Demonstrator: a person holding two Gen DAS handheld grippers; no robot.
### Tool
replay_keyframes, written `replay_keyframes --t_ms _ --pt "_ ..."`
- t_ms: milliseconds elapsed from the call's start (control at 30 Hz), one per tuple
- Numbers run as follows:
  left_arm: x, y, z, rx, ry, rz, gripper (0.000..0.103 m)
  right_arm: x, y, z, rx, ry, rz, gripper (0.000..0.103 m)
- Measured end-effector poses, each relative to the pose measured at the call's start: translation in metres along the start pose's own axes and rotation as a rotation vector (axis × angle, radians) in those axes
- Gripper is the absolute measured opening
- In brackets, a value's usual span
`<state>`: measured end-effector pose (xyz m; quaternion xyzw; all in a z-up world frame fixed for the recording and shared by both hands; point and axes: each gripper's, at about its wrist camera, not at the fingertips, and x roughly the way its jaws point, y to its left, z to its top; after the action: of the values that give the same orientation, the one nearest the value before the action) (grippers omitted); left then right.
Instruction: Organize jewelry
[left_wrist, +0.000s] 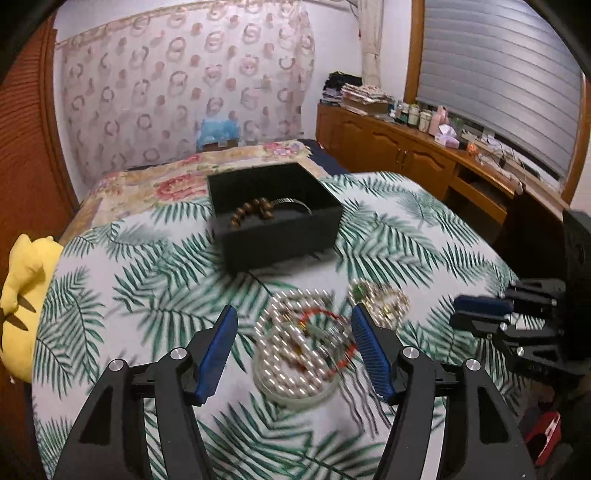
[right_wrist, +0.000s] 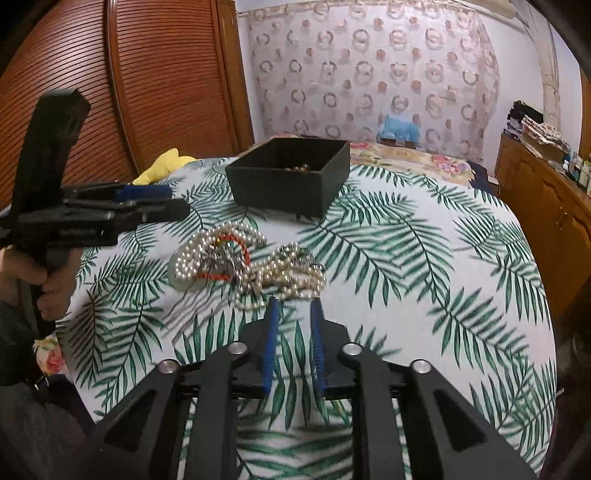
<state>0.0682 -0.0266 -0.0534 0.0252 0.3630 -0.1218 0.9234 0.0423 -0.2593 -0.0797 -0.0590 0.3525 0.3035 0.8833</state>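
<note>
The left gripper (left_wrist: 293, 314) stood wide over the pearl-heaped jewelry (left_wrist: 303, 339) mid-tablecloth (left_wrist: 147, 295), gripping nothing; the right gripper (right_wrist: 294, 308) (jaws narrow, empty) hung just short of it. The black box (left_wrist: 275, 214) sat toward the far edge.

A matt black box (left_wrist: 275, 229) is seen on a leaf-printed cloth (left_wrist: 388, 229). Glossy pearl strands (right_wrist: 207, 254) and brown wooden-looking beads (left_wrist: 253, 212) are shown. Ribbed blue pads (left_wrist: 369, 350) are fitted to matt black plastic fingers.

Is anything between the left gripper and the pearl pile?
Nothing visible: the left gripper, jaws open, faces the tangled white pearl strands directly, with only leaf-print cloth around them.
</note>
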Motion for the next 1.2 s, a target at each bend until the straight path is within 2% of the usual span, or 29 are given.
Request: replay_keyframes --t_ms 167,733,867,1100,1200 --pt "0.012 -0.019 -0.013 0.038 0.037 -0.006 0.061 0.003 -0.003 -0.009 0.004 0.018 -0.001 0.026" --pt "0.047 -0.045 -0.014 0.205 0.091 0.044 0.061 0.008 -0.002 -0.015 0.011 0.011 0.013 0.026" --pt "0.049 -0.043 -0.01 0.207 0.086 0.005 0.048 0.008 -0.001 -0.016 0.012 0.012 0.015 0.026" --pt "0.048 -0.033 -0.009 0.176 0.09 -0.064 0.035 0.009 0.0 -0.015 0.012 0.012 0.019 0.026" --pt "0.044 -0.025 -0.01 0.139 0.101 -0.081 0.021 0.009 0.0 -0.015 0.013 0.014 0.02 0.026"
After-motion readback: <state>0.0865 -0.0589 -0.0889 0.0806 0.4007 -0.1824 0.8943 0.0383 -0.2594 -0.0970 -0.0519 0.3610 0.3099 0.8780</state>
